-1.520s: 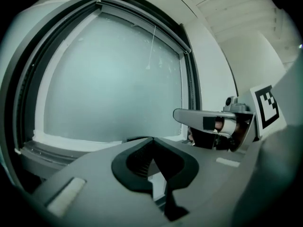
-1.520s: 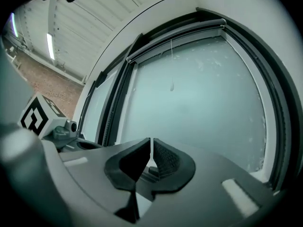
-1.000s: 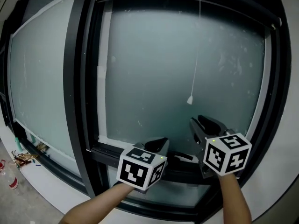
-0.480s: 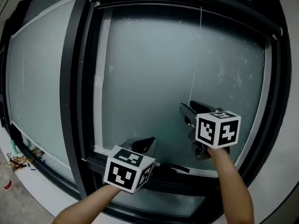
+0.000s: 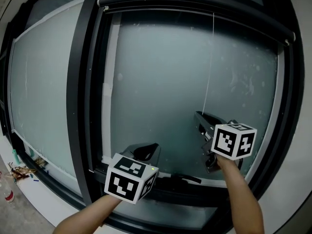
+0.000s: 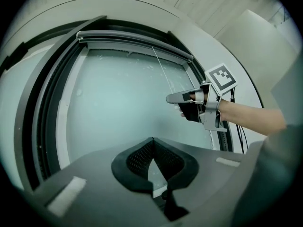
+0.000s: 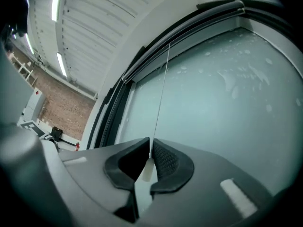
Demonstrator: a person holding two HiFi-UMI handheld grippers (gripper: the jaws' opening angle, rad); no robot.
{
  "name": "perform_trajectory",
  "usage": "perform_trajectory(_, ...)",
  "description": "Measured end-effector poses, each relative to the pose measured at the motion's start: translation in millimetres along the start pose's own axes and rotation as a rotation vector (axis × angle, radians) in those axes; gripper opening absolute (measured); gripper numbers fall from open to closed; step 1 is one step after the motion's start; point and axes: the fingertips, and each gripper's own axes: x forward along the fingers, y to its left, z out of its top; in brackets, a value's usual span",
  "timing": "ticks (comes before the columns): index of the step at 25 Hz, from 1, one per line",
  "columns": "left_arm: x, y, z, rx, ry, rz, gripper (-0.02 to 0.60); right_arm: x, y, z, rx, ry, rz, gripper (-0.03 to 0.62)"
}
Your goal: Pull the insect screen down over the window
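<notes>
Two changes: right tool (image 7: pixel 149 145) higher, just closed on pull cord (image 7: pixel 162 89).

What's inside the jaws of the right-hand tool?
The right tool, whose jaws have just been closing, pinches the thin pull cord; its white toggle hangs between the pads. From the head view, the tool's body hides that toggle.

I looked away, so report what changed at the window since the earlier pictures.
The right gripper rose to the pull cord and its jaws have just been closing on it, above the toggle. The left gripper stays shut and empty; the screen stays rolled up.
</notes>
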Motion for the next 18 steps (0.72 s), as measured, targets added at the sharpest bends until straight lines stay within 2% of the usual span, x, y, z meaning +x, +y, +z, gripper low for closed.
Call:
perform_trajectory(8,5.5,-2.1,53.7,0.234,-0.074,0.041,0.011,-4.7,6.4,1.5,0.027,-0.023,-0.001,0.021)
perform_trajectory(12,5.7,7.4,104.8,0.448,-0.125,0.14,0.011,-2.0,10.8,-0.8,-0.027,-0.04,-0.034,0.021)
perform_trajectory(18,3.5,29.5,189.2,0.593,-0.21,0.22,0.019,-1.3,19.2,-10.7,0.001,-0.05,-0.005,0.023)
